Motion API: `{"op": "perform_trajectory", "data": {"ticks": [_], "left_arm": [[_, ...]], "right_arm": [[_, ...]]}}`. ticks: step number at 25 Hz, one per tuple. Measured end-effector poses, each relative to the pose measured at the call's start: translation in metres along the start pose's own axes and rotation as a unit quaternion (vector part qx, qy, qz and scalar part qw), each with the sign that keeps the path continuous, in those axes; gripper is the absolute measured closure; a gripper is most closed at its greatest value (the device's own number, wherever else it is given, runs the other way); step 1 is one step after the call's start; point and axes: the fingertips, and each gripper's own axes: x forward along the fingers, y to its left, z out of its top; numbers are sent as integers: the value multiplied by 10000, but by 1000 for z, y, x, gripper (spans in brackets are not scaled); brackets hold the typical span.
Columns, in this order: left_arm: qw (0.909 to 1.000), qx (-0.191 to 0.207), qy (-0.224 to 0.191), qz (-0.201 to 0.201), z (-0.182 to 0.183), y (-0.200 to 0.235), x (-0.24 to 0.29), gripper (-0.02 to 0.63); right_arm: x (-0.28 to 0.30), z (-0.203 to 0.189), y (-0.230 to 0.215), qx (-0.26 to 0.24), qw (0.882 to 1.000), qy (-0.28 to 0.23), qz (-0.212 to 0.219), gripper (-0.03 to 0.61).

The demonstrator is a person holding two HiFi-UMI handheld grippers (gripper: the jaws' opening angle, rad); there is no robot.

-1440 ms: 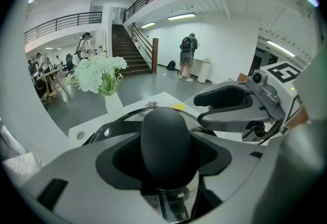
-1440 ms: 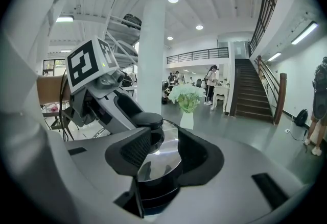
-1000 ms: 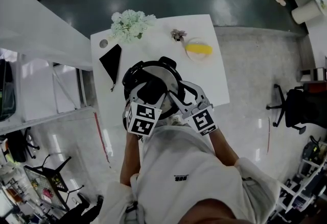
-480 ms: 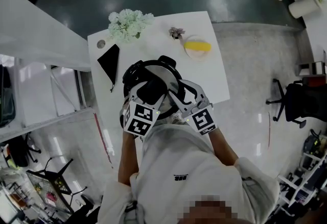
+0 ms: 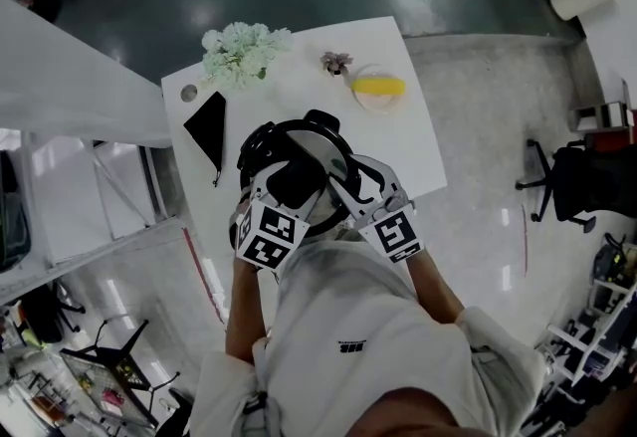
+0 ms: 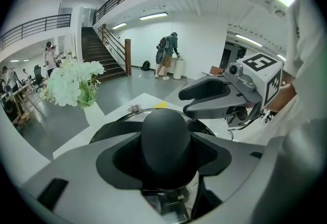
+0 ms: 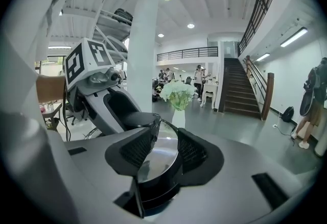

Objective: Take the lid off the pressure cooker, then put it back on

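1 steel pressure cooker (image 5: 311, 138), lid on, standing on white counter (image 5: 403, 151). Left gripper (image 5: 291, 181): clenched on cooker's black lid knob (image 6: 166, 136). Right gripper (image 5: 345, 188): clamped on cooker's steel rim (image 7: 161, 151).

Likely an open office hall, staircase (image 7: 239, 90), mezzanine railing (image 7: 186, 53), office chair (image 5: 565, 194)

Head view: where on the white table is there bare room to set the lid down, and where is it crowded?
Free: the right strip between the yellow-topped dish, the pressure cooker and the table edge. Also the patch between flowers, black pouch and cooker. Crowded: the near edge, around the cooker.
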Motion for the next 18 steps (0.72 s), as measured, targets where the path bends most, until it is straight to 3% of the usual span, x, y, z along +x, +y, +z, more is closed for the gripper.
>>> {"op": "perform_trajectory", "data": {"ticks": [18], "left_arm": [[9973, 536, 52, -499, 0, -3, 0, 325]], "right_arm": [[1, 0, -4, 115, 9991, 44, -411, 414]]}}
